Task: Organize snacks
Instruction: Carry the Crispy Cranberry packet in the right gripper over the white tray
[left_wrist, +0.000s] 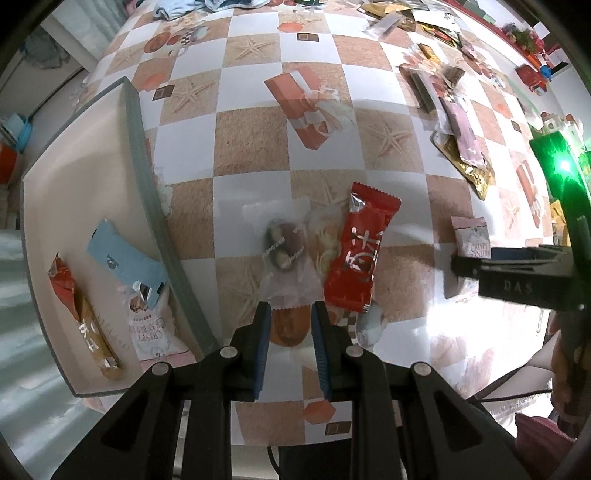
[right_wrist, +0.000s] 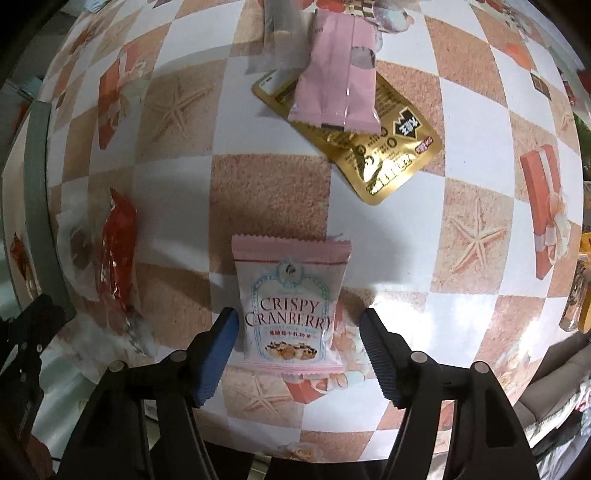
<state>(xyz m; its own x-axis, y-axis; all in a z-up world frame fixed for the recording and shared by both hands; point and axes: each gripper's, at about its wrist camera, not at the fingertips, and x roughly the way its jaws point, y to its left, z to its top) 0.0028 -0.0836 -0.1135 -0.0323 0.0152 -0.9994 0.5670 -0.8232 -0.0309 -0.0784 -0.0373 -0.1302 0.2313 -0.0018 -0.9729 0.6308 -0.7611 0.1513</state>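
Left gripper (left_wrist: 289, 317): fingers narrowly apart, empty, just short of the clear packet (left_wrist: 284, 251).
Right gripper (right_wrist: 299, 332): fingers wide apart, straddling the cranberry packet (right_wrist: 291, 306) on the table (right_wrist: 480, 129).
Tray (left_wrist: 133, 122): holds blue packet (left_wrist: 129, 264), orange packet (left_wrist: 83, 314), second cranberry packet (left_wrist: 147, 332).
Left view only: tray contents.
Right view only: gold pouch (right_wrist: 373, 147) under pink packet (right_wrist: 338, 85).

Table (left_wrist: 255, 144) covered by a checked cloth (right_wrist: 177, 173) of white and sandy squares printed with starfish and gift boxes. Bright glare falls on its near right part. Crumpled blue fabric (left_wrist: 207, 5), possibly clothing, lies at the far edge.
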